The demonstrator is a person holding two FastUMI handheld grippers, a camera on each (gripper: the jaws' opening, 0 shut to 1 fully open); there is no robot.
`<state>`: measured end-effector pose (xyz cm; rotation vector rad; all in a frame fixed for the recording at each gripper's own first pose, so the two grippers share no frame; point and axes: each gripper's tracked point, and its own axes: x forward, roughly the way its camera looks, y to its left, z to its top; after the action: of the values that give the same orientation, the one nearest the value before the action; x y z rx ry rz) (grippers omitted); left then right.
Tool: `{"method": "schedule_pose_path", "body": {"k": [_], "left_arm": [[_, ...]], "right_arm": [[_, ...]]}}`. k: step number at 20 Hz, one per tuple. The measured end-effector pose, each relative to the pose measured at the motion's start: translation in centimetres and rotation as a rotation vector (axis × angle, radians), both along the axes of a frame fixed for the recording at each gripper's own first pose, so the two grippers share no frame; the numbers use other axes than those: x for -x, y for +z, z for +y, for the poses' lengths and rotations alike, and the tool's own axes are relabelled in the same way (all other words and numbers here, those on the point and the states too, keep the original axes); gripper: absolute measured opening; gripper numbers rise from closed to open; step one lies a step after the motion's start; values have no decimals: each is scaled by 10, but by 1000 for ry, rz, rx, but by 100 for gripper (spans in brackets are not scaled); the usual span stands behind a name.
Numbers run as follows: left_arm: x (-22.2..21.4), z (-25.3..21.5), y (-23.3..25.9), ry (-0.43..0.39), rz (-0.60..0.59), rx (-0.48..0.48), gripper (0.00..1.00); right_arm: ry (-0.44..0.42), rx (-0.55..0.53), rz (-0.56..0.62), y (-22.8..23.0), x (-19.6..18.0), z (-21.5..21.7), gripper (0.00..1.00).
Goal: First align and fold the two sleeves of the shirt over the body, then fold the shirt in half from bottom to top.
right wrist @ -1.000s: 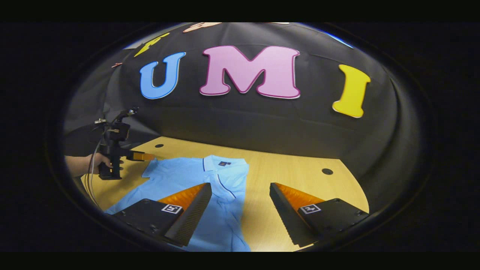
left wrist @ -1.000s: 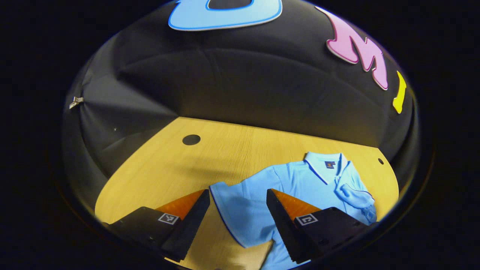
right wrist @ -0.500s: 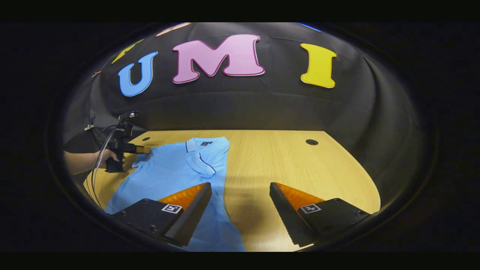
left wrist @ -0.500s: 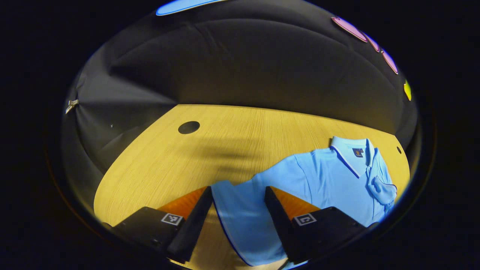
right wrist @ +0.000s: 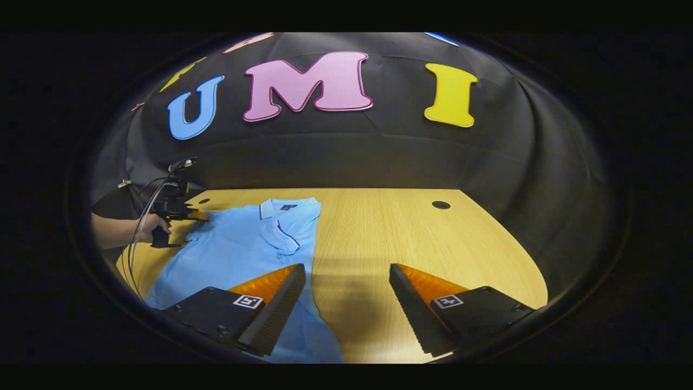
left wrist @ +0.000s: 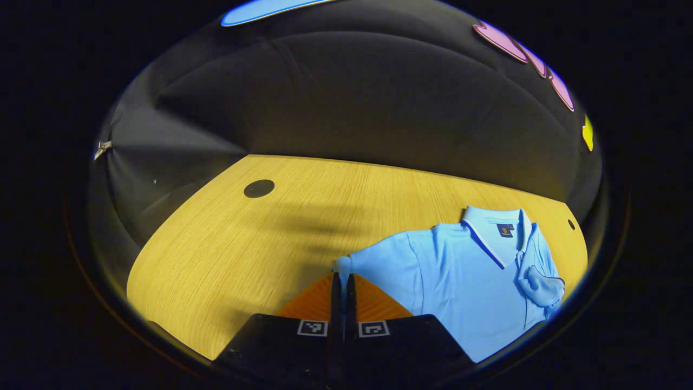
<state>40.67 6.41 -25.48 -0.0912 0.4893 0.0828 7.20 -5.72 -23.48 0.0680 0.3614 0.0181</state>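
We see a brightly lit counter (left wrist: 227, 238) against a dim backdrop, light falling from above. Soft blurred shadows cross the wood in both views. Fisheye distortion bends the counter's edges; focus stays sharp throughout.

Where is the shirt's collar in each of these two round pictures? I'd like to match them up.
Left gripper view: the collar sits right of middle, at the far end of the blue shirt.
Right gripper view: the collar sits left of middle, near the table's far edge.
Shared landmark: the small dark label inside the collar.
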Motion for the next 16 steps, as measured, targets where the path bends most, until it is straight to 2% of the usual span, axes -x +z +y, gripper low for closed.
{"method": "schedule_pose_path", "body": {"k": [3,6,10,12,16], "left_arm": [[1,-33,35,-37,-69,-7,6],[12,-95,59,-120,-96,79,6],[29,-173,70,-242,-104,175,6],[40,-196,74,-289,-103,213,8],[73,-191,86,-311,-137,180,100]], "right_arm": [[-15,-10,15,-4,9,0,97],[-38,-39,1,0,13,4,97],[-30,-23,5,0,25,8,97],[-30,-26,9,0,35,9,97],[-44,-74,40,5,62,13,97]]}}
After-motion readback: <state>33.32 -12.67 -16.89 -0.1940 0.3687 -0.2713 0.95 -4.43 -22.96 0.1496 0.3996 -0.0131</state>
